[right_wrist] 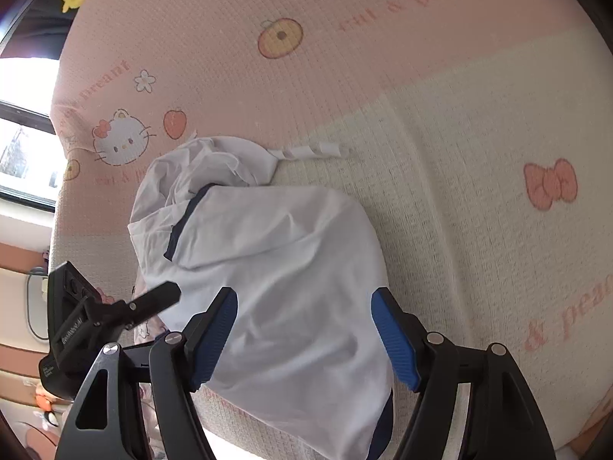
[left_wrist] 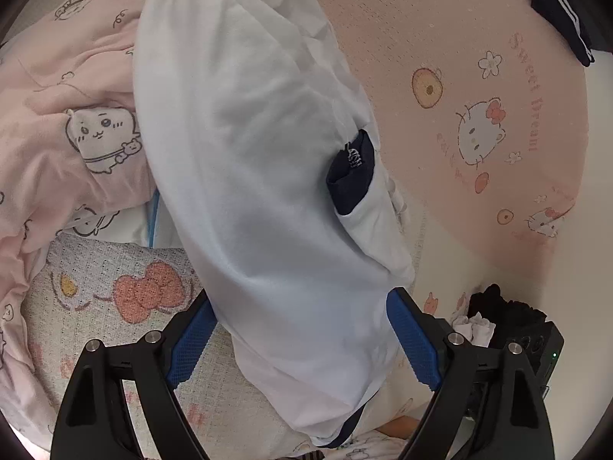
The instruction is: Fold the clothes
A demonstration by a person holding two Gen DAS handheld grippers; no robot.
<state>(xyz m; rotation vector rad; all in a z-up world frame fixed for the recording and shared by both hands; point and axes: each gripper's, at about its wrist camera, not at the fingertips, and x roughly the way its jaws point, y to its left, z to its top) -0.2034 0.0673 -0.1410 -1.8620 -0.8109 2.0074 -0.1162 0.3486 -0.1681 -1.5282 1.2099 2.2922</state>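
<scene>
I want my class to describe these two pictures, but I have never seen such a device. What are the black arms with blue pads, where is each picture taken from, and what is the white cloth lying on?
Each picture comes from a camera fixed to a hand-held gripper, looking forward along its two fingers. A person holds one in each hand. The black arms are the fingers; the blue pads are their gripping faces. One picture is from the left gripper, the other from the right gripper. Both stand open over a white shirt with navy trim, which lies bunched on a pink and cream cartoon-cat bed cover. The cloth runs between the pads, but neither gripper is pinching it. A pink quilt lies beside the shirt.
</scene>
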